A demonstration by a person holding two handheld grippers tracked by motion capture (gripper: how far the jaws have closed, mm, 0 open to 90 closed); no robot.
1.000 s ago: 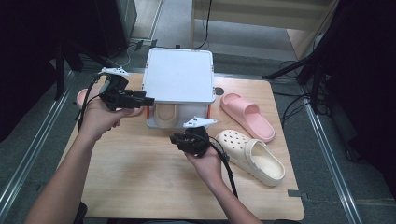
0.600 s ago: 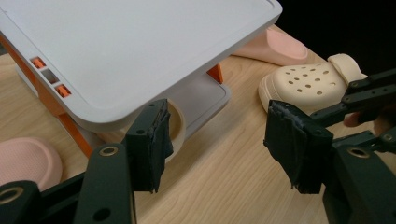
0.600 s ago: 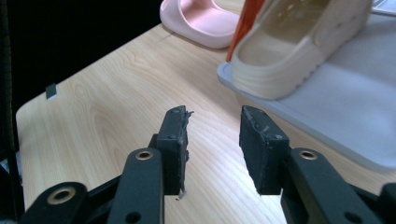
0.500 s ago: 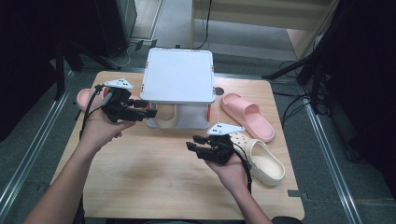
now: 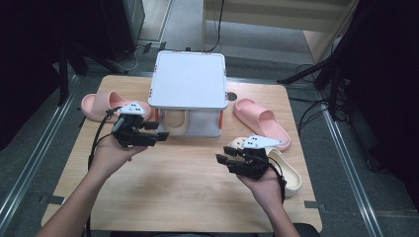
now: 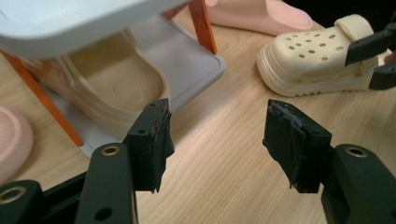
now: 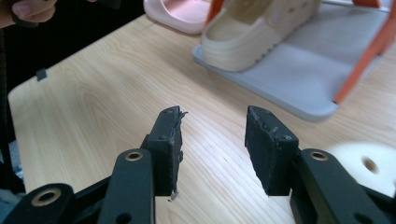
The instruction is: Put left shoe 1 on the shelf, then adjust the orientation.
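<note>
With one cream clog (image 5: 174,122) seated on the rack's (image 5: 188,81) lower shelf, my left hand-held gripper (image 5: 157,137) and right hand-held gripper (image 5: 223,160) hang spread and empty, jaws just widened, leaving the second cream clog (image 5: 287,170) on the surface (image 5: 188,197) to load.

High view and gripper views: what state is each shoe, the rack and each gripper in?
Left gripper: open, empty.
Right gripper: open, empty.
Cream clog on rack: resting on bottom shelf.
Cream clog on table: upright, beside right hand.
Pink slides: flat on table.
Rack: top shelf bare.
</note>
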